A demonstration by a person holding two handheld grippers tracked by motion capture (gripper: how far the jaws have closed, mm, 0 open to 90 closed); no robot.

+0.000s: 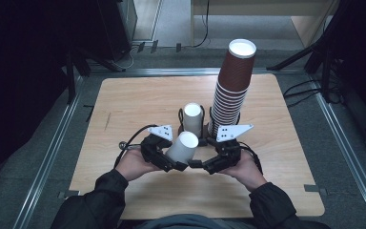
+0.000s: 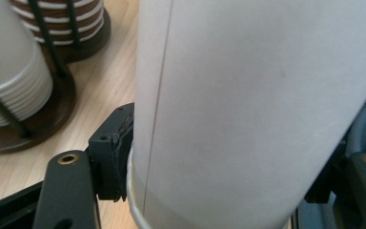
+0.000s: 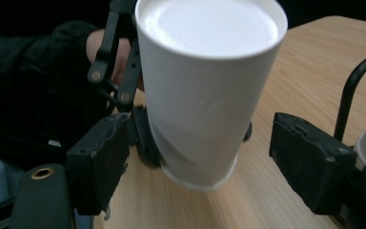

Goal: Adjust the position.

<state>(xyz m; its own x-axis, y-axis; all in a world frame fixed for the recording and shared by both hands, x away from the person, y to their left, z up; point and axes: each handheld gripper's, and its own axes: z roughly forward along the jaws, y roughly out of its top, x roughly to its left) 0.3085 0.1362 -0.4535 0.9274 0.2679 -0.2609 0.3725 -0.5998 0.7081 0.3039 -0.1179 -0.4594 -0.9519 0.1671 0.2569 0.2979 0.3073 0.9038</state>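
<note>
Jaws of the left hand-held gripper pinched an upturned white cup above the table, near two cup stacks. The right hand-held gripper gaped wide either side of it, untouching.

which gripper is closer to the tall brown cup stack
Right. The right gripper sits just in front of the brown cup stack, near its base; the left gripper, shut on a white cup, is farther to the stack's left.

white cup upside down | between parted right tongs | untouched
</note>
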